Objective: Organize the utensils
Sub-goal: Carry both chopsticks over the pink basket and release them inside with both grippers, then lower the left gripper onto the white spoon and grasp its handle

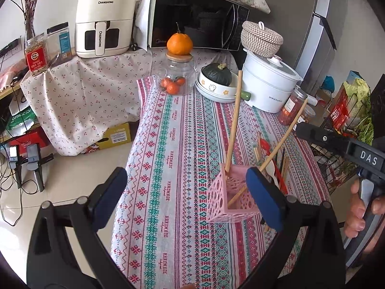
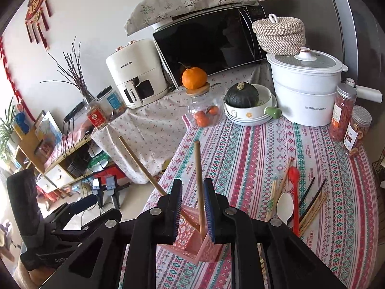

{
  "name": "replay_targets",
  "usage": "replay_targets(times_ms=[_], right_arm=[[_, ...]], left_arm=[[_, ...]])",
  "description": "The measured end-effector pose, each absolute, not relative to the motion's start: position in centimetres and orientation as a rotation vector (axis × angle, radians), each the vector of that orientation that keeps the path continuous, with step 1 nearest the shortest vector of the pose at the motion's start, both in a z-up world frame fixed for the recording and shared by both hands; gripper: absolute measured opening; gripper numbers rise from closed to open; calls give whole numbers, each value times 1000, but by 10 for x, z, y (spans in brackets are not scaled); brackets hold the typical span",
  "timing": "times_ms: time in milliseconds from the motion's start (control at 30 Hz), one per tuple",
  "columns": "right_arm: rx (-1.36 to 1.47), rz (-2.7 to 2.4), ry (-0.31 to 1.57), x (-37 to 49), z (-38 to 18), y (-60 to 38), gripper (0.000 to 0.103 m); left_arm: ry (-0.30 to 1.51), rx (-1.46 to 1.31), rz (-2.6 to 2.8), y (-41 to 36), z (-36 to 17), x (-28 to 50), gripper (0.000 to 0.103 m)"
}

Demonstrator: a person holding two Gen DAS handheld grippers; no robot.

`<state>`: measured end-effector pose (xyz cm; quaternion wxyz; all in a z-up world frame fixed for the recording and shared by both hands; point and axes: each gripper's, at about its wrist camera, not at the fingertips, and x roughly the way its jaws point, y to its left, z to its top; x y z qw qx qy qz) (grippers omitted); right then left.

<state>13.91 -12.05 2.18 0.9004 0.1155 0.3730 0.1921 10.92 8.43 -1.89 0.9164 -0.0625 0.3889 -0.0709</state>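
Your left gripper point(image 1: 190, 196) has its jaws spread wide beside the pink perforated plastic holder point(image 1: 231, 197) on the desk point(image 1: 182, 125). Your right gripper point(image 2: 192, 212) stands partly parted around one long wooden chopstick point(image 2: 199, 183) in that holder, not pinching it.

"CHANGHONG" is printed on the front and again down the handle of the cream-white air fryer point(image 1: 104, 21), and "Royalstar" is read on the wall of the white electric steamer pot point(image 2: 305, 91). "HANDMADE" is repeated in red along the stripes of the pink-and-teal patterned tablecloth point(image 1: 173, 144). White letters "DAS" are shown on a black label on the black right gripper point(image 1: 368, 160), and part of "Midea" is made out low on the door of the black-fronted microwave oven point(image 1: 192, 16).
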Motion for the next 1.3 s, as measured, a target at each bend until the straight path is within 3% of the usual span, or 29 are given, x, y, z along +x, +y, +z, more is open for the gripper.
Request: replay_targets(times_ms=[67, 300, 800, 1300], right_arm=[[253, 389, 761, 136, 25, -125, 74], [264, 351, 697, 116, 42, -152, 102], [155, 53, 767, 87, 24, -243, 103], [257, -152, 853, 72, 8, -344, 103]], left_arm=[[803, -136, -154, 85, -18, 108, 99], [825, -123, -190, 76, -17, 103, 99], [842, 8, -320, 7, -7, 78, 99], [1033, 109, -378, -136, -41, 94, 99]])
